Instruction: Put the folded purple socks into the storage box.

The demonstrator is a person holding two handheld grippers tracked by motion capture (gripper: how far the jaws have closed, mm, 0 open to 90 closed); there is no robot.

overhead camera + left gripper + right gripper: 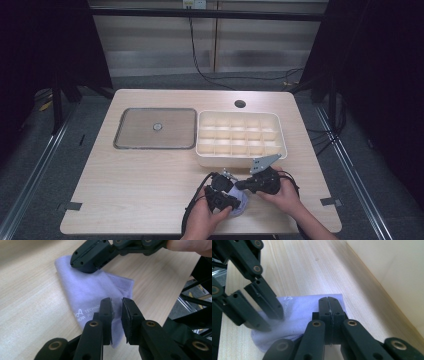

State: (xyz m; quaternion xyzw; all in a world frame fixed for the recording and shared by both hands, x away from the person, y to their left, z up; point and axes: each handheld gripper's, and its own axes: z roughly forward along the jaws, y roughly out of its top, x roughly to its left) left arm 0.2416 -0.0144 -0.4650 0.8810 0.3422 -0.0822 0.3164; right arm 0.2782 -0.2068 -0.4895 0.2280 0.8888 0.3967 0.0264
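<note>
Lavender cloth (95, 292), white lettering.

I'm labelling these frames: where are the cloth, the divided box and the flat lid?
cloth (90, 292), left gripper view, on its bare middle.
divided box (241, 155), high view, on its front wall.
flat lid (145, 131), high view, on its flat top.

Bare table (150, 175) lies free left of the claws; the compartment box (241, 136) blocks just beyond.
</note>
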